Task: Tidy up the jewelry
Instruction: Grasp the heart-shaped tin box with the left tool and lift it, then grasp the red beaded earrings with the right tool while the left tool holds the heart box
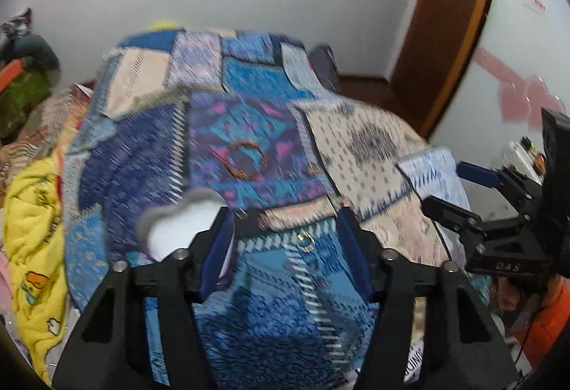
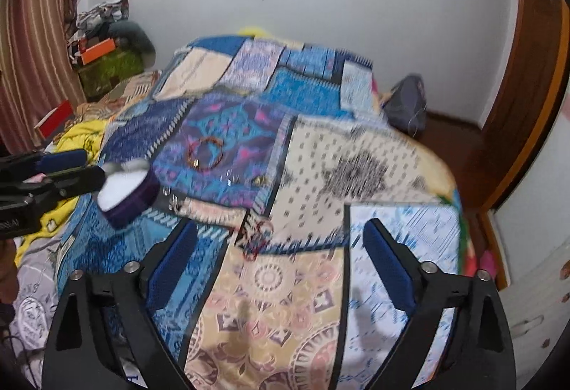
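Observation:
On the patchwork quilt (image 2: 356, 155) lies an orange bangle (image 2: 206, 153), also in the left wrist view as the bangle (image 1: 245, 158). A purple heart-shaped box (image 2: 128, 190) with a white lining stands left of it. Small silver rings (image 2: 171, 199) are scattered near the box. My left gripper (image 1: 285, 247) is open over a small ring (image 1: 305, 242); the box (image 1: 178, 226) sits just beyond its left finger. My right gripper (image 2: 281, 261) is open and low over the quilt, with a thin reddish piece (image 2: 256, 240) lying ahead between its fingers.
Beside the quilt there is a yellow blanket (image 1: 32, 240) at the left. Boxes and clothes (image 2: 103, 58) are piled by the striped curtain at the far left. A dark bag (image 2: 406, 105) rests on the floor near the wooden door frame (image 2: 527, 98).

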A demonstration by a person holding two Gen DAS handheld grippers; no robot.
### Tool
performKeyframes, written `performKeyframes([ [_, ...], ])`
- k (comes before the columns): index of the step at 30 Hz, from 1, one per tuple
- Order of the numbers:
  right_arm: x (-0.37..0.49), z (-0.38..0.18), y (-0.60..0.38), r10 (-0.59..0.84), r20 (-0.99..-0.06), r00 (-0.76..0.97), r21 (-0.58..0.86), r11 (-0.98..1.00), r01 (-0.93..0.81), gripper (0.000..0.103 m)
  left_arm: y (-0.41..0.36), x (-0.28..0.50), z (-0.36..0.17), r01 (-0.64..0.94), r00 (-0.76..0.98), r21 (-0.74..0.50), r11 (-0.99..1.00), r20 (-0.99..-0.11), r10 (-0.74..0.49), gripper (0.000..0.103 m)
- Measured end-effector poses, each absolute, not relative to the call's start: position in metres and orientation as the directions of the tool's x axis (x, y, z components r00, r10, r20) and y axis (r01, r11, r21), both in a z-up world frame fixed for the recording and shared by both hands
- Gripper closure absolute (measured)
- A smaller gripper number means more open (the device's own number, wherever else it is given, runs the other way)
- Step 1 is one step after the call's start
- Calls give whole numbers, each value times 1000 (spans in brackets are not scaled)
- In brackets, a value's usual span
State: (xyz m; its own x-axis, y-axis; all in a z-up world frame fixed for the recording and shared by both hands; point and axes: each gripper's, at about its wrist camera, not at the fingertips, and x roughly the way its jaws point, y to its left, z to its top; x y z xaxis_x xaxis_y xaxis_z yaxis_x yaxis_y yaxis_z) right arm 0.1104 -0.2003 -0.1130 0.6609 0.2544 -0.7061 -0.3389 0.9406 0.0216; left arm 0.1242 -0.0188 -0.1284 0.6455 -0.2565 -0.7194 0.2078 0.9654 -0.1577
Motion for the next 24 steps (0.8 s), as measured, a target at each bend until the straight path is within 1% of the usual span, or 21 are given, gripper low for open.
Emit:
performKeyframes([
  [2, 114, -120, -200, 262, -725, 637, 35, 938, -345, 20, -25, 129, -138, 229, 609, -166, 959, -744, -274, 53],
  [3, 114, -125, -201, 269, -740, 616, 45, 934, -355, 24, -29, 130, -143, 241, 591, -166, 956, -756, -281, 56],
  [6, 115, -134, -199, 302, -760, 575, 75, 920, -384, 33, -41, 136, -157, 280, 539, -169, 945, -787, -301, 59],
  [8, 117, -140, -199, 325, -771, 548, 101, 912, -398, 39, -46, 139, -166, 298, 506, -177, 938, -804, -312, 63],
  [9, 118, -143, -199, 338, -778, 530, 119, 907, -404, 44, -48, 140, -170, 304, 487, -185, 935, -813, -319, 66],
  [10, 120, -146, -199, 348, -782, 518, 131, 903, -408, 48, -50, 143, -177, 308, 466, -191, 932, -824, -323, 67],
  [13, 126, -155, -198, 384, -795, 469, 180, 888, -423, 57, -53, 148, -190, 310, 433, -189, 932, -845, -316, 69],
  [18, 137, -168, -191, 432, -807, 403, 243, 865, -440, 60, -50, 158, -204, 289, 401, -205, 935, -861, -313, 70],
  [21, 146, -177, -186, 446, -815, 370, 270, 857, -438, 67, -49, 163, -209, 275, 407, -198, 941, -863, -300, 74],
  [24, 155, -188, -183, 450, -824, 345, 290, 857, -426, 68, -49, 168, -211, 274, 412, -194, 942, -861, -298, 74],
])
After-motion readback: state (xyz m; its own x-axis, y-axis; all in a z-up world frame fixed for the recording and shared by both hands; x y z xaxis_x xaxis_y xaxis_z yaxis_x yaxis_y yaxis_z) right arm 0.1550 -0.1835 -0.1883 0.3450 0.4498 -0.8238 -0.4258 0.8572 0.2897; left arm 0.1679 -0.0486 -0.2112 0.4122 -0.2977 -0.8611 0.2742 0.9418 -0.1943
